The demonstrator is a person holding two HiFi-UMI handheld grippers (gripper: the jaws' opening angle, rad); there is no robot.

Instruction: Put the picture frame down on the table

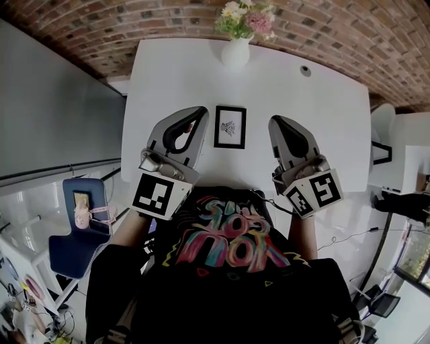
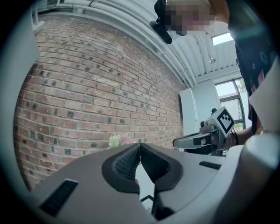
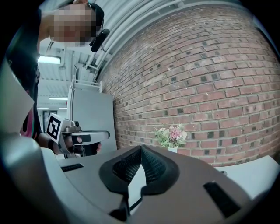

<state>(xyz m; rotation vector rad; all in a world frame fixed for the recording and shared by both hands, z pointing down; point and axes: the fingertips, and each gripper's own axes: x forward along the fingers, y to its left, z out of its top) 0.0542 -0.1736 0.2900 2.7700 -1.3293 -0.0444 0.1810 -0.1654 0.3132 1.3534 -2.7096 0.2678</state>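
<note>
near: we hold left gripper (image 1: 199, 111) and right gripper (image 1: 276, 121) over desk (image 1: 322, 114), fingers of both clenched on nothing. between them: picture frame (image 1: 230, 126) on desk, clear of both. far: vase of flowers (image 1: 236, 50) at desk edge, brick wall (image 1: 349, 40) beyond.

I see a black picture frame (image 1: 230, 127), white tabletop (image 1: 322, 114), red-brown brick wall (image 1: 134, 20), pink and cream flowers (image 1: 245, 17), white vase (image 1: 235, 52).
</note>
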